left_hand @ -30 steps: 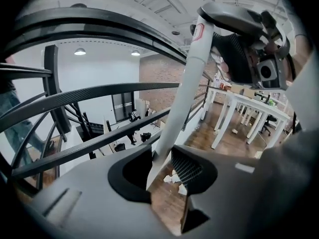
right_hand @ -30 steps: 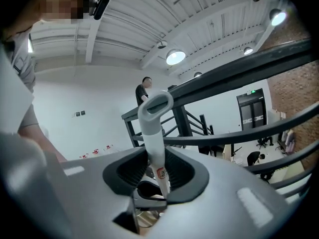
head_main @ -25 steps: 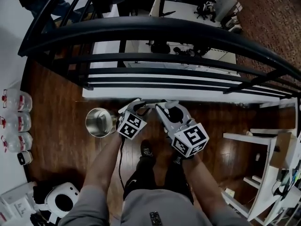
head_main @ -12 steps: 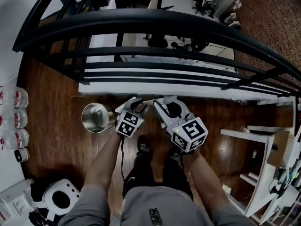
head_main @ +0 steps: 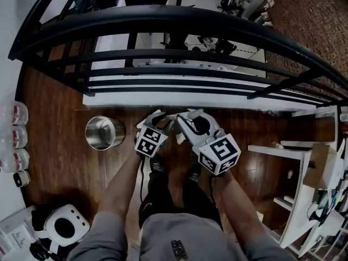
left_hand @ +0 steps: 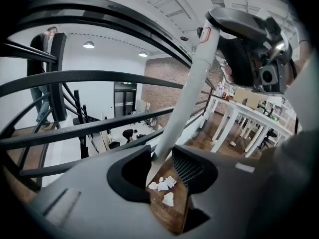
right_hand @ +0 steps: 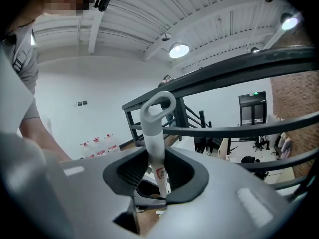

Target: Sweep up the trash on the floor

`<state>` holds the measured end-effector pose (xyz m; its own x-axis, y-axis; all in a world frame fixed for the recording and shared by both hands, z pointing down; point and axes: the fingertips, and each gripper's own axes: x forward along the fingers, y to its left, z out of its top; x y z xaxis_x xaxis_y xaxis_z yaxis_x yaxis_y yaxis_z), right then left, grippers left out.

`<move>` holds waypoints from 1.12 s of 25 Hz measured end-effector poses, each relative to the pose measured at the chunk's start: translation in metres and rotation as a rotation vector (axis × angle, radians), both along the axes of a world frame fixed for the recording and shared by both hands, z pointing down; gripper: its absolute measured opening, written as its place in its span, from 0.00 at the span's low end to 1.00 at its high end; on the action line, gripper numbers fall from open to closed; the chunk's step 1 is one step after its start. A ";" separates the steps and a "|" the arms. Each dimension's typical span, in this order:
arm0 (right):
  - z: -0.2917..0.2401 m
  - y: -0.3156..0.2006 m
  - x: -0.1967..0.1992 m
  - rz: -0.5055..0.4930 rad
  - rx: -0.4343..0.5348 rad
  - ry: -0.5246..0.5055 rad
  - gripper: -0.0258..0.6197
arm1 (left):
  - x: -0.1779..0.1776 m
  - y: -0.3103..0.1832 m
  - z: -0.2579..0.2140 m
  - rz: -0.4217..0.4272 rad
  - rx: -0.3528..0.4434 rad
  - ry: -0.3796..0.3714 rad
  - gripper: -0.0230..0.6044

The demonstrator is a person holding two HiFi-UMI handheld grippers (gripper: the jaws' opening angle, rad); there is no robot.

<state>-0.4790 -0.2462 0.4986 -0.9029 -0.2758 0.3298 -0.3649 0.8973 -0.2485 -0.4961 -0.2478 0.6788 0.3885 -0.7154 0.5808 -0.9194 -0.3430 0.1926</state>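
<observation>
1. Trash (left_hand: 163, 185) shows right through my left gripper (left_hand: 165, 172). It's a small cluster of white paper scraps on the wooden floor (head_main: 65, 162), just past the jaws.
2. Left jaws are clamped on the lower run of a white handle (left_hand: 187, 93). They've just been easing a touch wider, with the handle between them and against the pads.
3. Right gripper (right_hand: 158, 180) grips what I take to be the same handle higher up, just below its loop end (right_hand: 158, 106).
4. The sweeping head itself I can't find in any view; I judge it's down by the scraps.
5. Handling call: those scraps look feather-light and loose, so a fast stroke would likely scatter them. I'd go with short, slow pulls.
6. The handle looks stiff, smooth and round, so it could twist in the pads. One hold low and one high, well apart, should give me the leverage.
7. Further out, a steel bin (head_main: 103, 133) stands on the floor to my left, near the grippers, and the black railing (head_main: 179, 23) runs across ahead.
</observation>
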 end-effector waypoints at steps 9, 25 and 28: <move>-0.014 -0.024 0.116 0.109 0.033 0.031 0.19 | 0.125 -0.029 -0.014 0.108 0.026 0.036 0.25; -0.090 -0.047 0.269 0.226 0.099 -0.110 0.19 | 0.265 -0.058 -0.091 0.266 0.103 -0.096 0.23; -0.121 -0.053 0.295 0.247 0.132 -0.137 0.19 | 0.289 -0.068 -0.123 0.289 0.120 -0.107 0.23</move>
<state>-0.1845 -0.2994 0.3778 -0.8368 -0.5246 0.1567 -0.5470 0.8134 -0.1980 -0.2075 -0.3161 0.5562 0.5271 -0.6502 0.5472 -0.7934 -0.6071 0.0429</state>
